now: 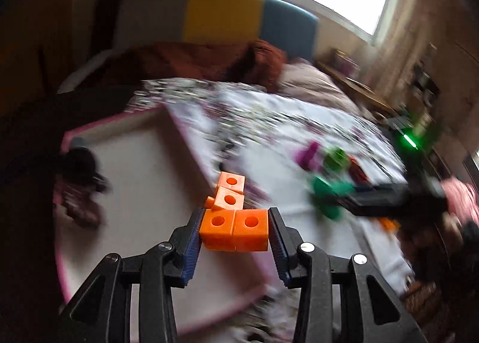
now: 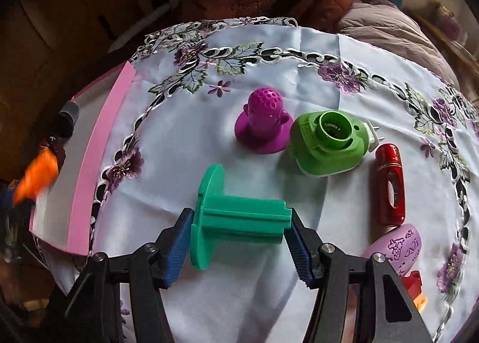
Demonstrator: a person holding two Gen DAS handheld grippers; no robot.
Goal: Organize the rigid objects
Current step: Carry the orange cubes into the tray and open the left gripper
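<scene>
The left gripper [image 1: 235, 230] clamps orange blocks [image 1: 233, 230] between its pads, above the pink-rimmed box [image 1: 143, 181]. The right gripper [image 2: 239, 223] grips a green spool [image 2: 236, 217] endwise over the cloth [image 2: 167, 139].

Round table under embroidered floral tablecloth [image 2: 269, 49]; on it: pink-rimmed box [image 2: 98, 145], purple stopper [image 2: 263, 127], green plug-in [image 2: 326, 145], red lighter [image 2: 389, 187], lilac case [image 2: 398, 247].
</scene>
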